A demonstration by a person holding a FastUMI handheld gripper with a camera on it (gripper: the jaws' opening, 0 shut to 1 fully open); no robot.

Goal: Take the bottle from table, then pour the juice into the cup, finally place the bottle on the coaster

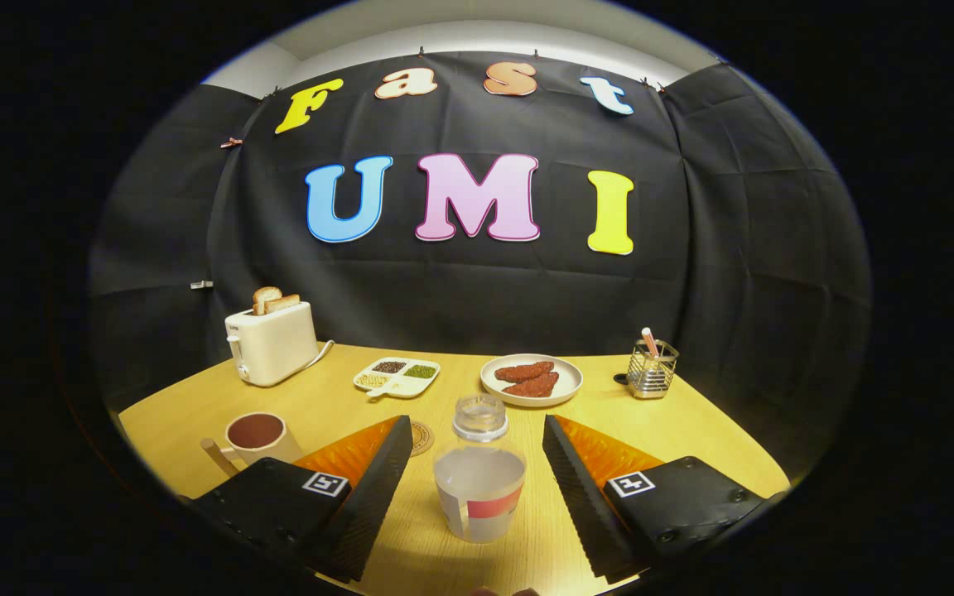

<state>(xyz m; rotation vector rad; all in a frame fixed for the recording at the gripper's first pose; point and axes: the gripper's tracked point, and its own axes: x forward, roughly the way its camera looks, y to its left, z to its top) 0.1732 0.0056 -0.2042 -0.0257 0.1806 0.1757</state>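
The tongs (473,476) stand apart, touching nothing. The bottle (479,476) stands upright between the fingers, its long axis vertical, its cap at 12 o'clock. The cup (255,436) sits at 10 o'clock, beyond the left finger; the coaster (421,437) peeks out beside that finger's tip. The yellow wooden surface (692,430) also bears a toaster (272,341), a plate (532,381) and a divided dish (397,377), before black cloth walls.
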